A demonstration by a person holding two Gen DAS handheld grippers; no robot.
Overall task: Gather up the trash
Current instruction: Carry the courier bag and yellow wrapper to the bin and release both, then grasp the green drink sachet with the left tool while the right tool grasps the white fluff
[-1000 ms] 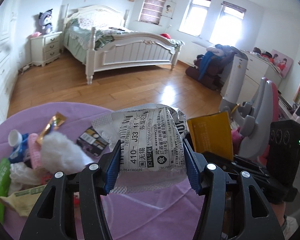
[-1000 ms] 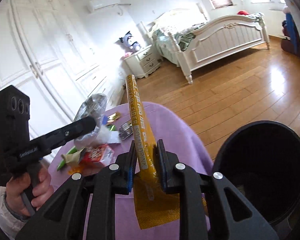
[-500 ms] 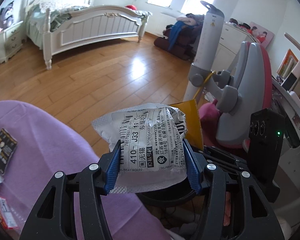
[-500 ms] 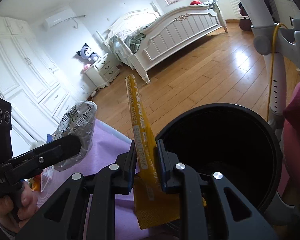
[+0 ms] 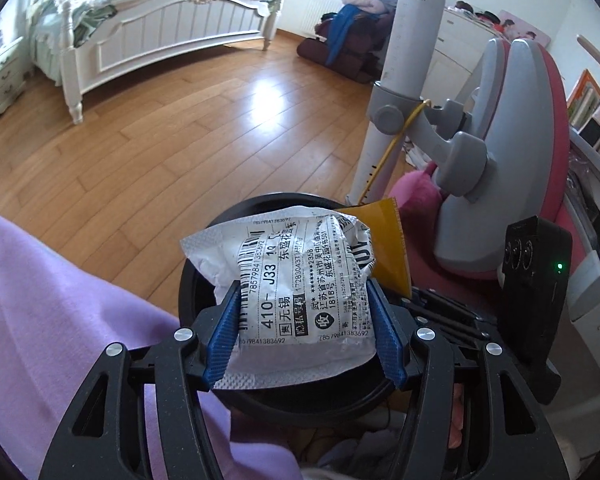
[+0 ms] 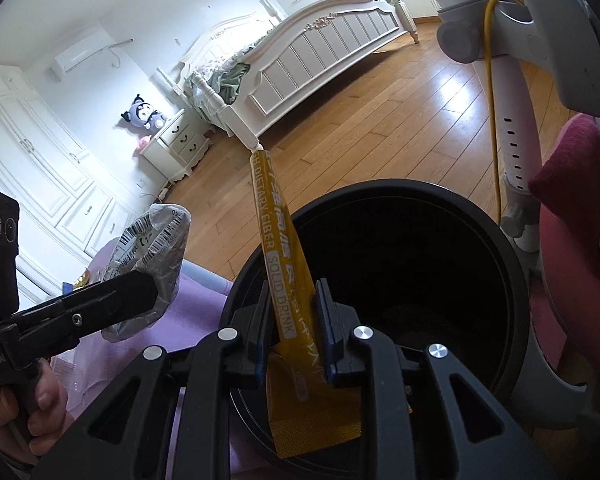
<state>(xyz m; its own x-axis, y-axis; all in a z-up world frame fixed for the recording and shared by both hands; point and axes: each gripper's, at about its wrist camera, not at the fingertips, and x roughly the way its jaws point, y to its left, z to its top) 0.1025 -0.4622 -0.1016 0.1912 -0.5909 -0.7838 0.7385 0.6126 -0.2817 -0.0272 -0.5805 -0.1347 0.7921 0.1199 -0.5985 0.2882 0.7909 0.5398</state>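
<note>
My left gripper (image 5: 306, 320) holds a crumpled white parcel bag (image 5: 296, 280) with a printed label just over the black trash bin (image 5: 260, 205). Its blue pads still touch the bag's sides while the jaws are opening. In the right wrist view, my right gripper (image 6: 294, 320) hangs over the near rim of the same bin (image 6: 380, 188). A long yellow drink sachet (image 6: 288, 272) stands tilted between its jaws, which are opening, with a thin gap showing on each side. The sachet's top (image 5: 388, 248) peeks out behind the bag.
A table under a purple cloth (image 5: 60, 320) adjoins the bin on the left. A grey and pink chair (image 5: 520, 160) and a white post (image 5: 404, 80) crowd the right side. Wooden floor (image 5: 180, 140) and a white bed (image 5: 160, 36) lie beyond.
Both grippers swung from over the purple table to above the black bin and sank lower. The right pads have drawn slightly away from the yellow sachet.
</note>
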